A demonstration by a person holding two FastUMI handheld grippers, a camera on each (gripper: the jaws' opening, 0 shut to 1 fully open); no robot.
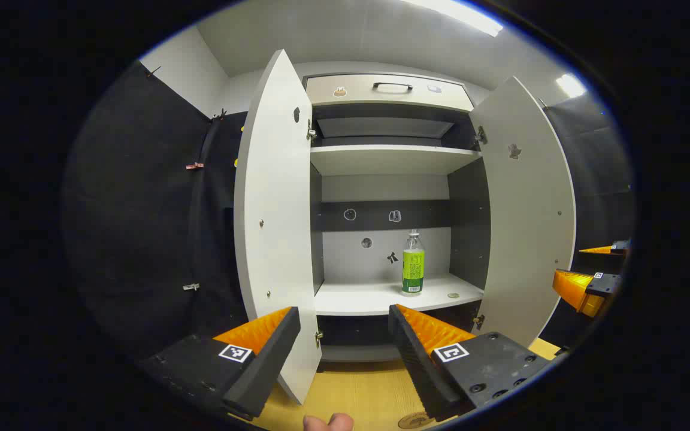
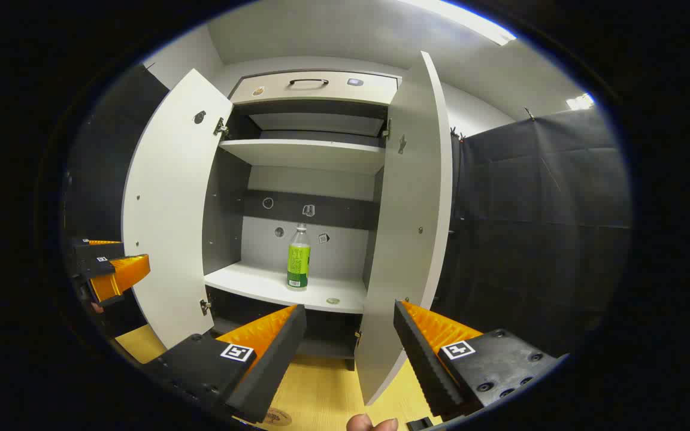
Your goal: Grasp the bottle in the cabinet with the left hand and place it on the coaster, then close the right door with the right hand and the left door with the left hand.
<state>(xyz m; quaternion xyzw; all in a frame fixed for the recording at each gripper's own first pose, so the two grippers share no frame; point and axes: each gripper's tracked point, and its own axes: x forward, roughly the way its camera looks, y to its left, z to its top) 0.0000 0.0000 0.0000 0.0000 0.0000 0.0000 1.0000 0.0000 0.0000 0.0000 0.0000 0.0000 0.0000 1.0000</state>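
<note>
In the left gripper view, the cabinet point(image 1: 390, 161) stands with both doors swung wide; the bottle point(image 1: 412, 263) stands upright on its lower shelf point(image 1: 357, 297). The left hand-held gripper point(image 1: 342, 335) is released, holding nothing. In the right gripper view, the right hand-held gripper point(image 2: 350, 335) likewise gapes over the table point(image 2: 321, 395).

Ahead of my left gripper point(image 1: 344, 326) both doors point(image 1: 273, 221) stand wide, leaving an open lane to the shelf point(image 1: 375, 296); its only occupant is the bottle point(image 1: 413, 264).
</note>
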